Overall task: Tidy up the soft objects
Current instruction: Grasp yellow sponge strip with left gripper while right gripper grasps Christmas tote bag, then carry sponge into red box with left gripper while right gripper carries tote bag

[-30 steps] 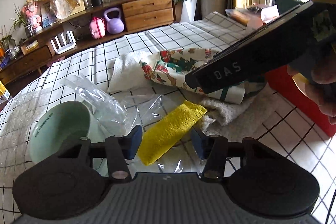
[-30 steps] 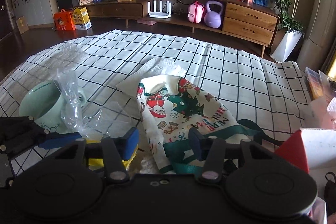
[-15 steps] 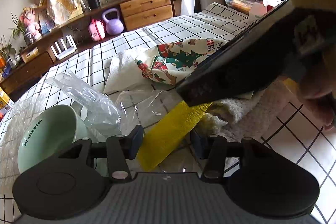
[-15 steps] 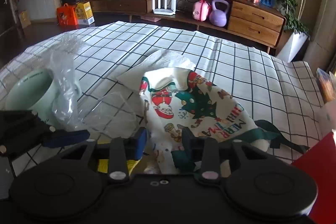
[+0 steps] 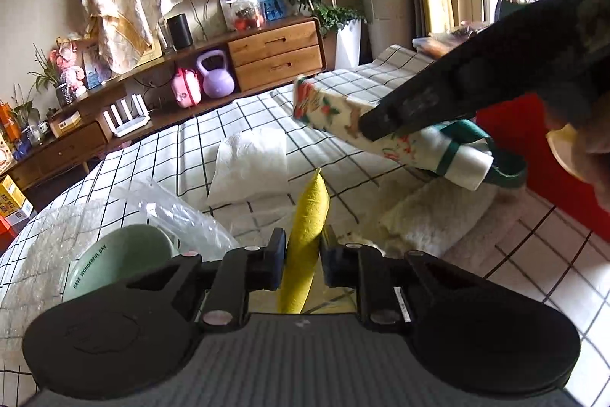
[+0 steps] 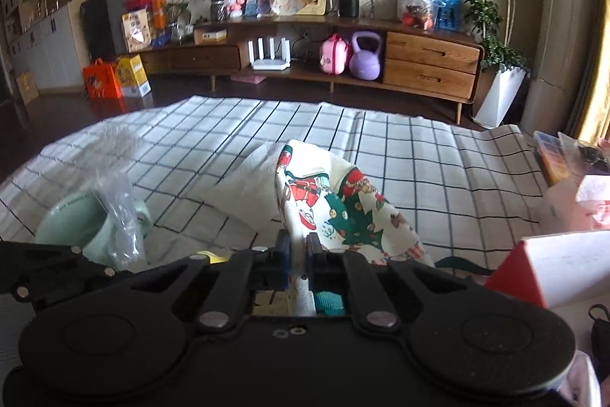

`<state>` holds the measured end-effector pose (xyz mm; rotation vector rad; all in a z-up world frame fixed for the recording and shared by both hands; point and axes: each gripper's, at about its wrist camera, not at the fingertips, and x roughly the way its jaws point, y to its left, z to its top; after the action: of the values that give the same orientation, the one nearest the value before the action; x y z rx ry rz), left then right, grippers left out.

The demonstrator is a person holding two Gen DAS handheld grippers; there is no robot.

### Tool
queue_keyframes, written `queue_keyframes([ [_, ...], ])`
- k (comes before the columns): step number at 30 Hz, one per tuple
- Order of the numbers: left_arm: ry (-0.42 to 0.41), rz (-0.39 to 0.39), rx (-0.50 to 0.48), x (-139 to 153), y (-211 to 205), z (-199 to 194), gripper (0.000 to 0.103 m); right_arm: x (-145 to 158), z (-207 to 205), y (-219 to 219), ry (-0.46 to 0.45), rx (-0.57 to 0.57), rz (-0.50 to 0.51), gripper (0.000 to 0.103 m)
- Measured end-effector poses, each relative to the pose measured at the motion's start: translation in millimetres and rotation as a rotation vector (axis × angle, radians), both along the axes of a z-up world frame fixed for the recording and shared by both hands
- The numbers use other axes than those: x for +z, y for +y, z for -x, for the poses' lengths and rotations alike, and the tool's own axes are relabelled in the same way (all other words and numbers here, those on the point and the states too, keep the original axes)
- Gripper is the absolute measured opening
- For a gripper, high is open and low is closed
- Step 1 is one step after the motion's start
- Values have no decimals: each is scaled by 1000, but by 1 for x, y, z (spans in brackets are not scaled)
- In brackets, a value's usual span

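My left gripper (image 5: 302, 260) is shut on a yellow cloth (image 5: 309, 216), which stands up between its fingers above the checked tablecloth (image 5: 190, 155). My right gripper (image 6: 296, 254) is shut on a Christmas-print cloth bag (image 6: 343, 208) and holds it lifted; the bag also shows in the left wrist view (image 5: 400, 136), hanging under the right gripper's body with its green strap (image 5: 507, 170). A cream fluffy towel (image 5: 427, 220) lies on the table under the bag. A white folded cloth (image 5: 251, 166) lies behind the yellow cloth.
A mint green mug (image 5: 114, 262) lies at the left beside a clear plastic bag (image 5: 179, 216) and bubble wrap (image 5: 42, 243). A red box (image 6: 549, 266) stands at the right. A wooden sideboard (image 6: 343, 52) runs along the far wall.
Both grippers have closed: the left on the yellow cloth, the right on the Christmas bag. Both cloths have risen off the table.
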<state>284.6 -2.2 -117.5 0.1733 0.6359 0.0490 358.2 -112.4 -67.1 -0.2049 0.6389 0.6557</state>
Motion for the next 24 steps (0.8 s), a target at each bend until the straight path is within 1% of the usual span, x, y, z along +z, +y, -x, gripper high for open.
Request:
queue_keyframes([
  [3, 3, 24, 3, 6, 3, 1, 18, 12, 3, -15, 29, -29, -50, 6],
  [8, 15, 119, 36, 21, 14, 3, 17, 33, 15, -43, 63, -63, -136, 5],
  [12, 7, 153, 69, 37, 20, 7, 17, 52, 29, -63, 55, -80, -187, 5],
  [15, 12, 203, 81, 49, 25, 11, 17, 70, 36, -79, 50, -98, -233, 5],
  [20, 34, 301, 98, 69, 31, 23, 17, 93, 51, -109, 69, -115, -321, 5],
  [24, 44, 354, 94, 87, 30, 33, 17, 113, 65, -129, 47, -126, -364, 5],
])
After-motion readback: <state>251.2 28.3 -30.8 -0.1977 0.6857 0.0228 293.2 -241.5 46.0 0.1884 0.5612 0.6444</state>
